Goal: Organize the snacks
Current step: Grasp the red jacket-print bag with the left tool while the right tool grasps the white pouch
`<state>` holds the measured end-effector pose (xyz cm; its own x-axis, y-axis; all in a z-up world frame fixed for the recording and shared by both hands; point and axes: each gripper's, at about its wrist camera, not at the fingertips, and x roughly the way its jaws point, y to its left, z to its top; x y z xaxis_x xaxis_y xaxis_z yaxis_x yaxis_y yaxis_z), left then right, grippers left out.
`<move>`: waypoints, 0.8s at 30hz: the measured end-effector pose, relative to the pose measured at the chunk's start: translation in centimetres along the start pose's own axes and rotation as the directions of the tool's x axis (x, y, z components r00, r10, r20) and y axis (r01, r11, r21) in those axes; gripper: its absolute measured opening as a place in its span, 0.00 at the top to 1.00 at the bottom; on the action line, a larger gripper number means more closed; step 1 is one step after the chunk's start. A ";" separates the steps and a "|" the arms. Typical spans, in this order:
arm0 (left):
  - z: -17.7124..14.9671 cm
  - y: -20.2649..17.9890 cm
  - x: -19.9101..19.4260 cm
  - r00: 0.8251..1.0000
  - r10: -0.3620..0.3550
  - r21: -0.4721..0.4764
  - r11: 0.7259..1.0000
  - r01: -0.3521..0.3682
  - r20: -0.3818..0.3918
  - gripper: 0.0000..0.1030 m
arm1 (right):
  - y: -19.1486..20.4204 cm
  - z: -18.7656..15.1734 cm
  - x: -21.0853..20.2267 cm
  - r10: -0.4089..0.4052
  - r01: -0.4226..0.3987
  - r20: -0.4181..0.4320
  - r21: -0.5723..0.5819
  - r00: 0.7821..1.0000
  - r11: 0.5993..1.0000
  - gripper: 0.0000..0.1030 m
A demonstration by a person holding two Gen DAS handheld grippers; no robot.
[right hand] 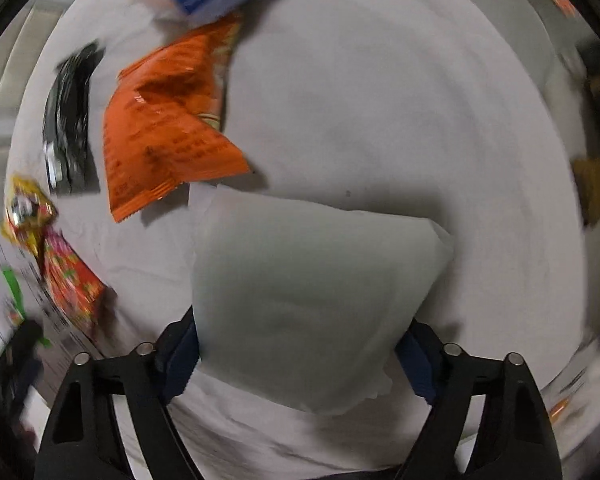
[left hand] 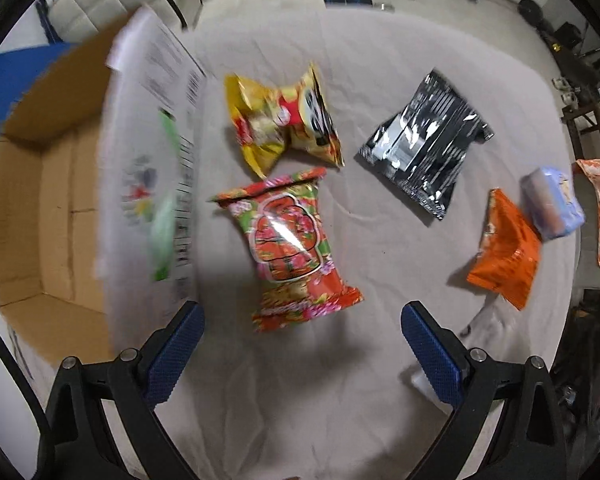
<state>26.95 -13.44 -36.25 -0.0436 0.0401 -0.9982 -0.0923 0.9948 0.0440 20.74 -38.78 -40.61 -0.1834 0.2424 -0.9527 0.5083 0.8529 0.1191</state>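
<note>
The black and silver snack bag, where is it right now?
In the left wrist view the black and silver snack bag lies flat on the cloth, right of the yellow bag, above the orange bag.

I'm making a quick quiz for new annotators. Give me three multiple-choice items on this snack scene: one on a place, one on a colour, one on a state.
1. Where is the cardboard box in the left wrist view?
A. left of the snacks
B. right of the snacks
C. on top of the snacks

2. What colour is the packet between the right gripper jaws?
A. black
B. white
C. orange

3. How is the left gripper?
A. shut on a packet
B. open, nothing between the jaws
C. out of view

Key: 1 A, the box sits at the left edge; 2 B, the white packet fills the gap; 3 B, only cloth shows between its jaws.
</note>
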 end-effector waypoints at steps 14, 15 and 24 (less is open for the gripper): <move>2.6 1.8 7.8 0.981 -0.132 -0.123 0.986 0.115 -0.142 0.21 | 2.2 1.7 0.2 -0.210 0.211 0.044 -0.380 0.977 0.901 0.10; 2.5 1.9 8.1 0.980 -0.141 -0.123 0.985 0.123 -0.144 0.23 | 1.9 1.7 0.3 -0.201 0.203 0.043 -0.369 0.979 0.907 0.05; -2.5 0.4 6.6 0.993 -0.108 0.015 0.994 0.109 -0.050 0.54 | -1.3 1.8 2.4 -0.164 0.156 0.001 -0.312 0.987 0.937 0.11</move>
<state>24.15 -13.03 -42.69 -0.0833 -0.0720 -0.9939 -0.0816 0.9945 -0.0652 21.10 -40.17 -43.51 -0.2635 0.0993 -0.9595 0.1854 0.9814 0.0507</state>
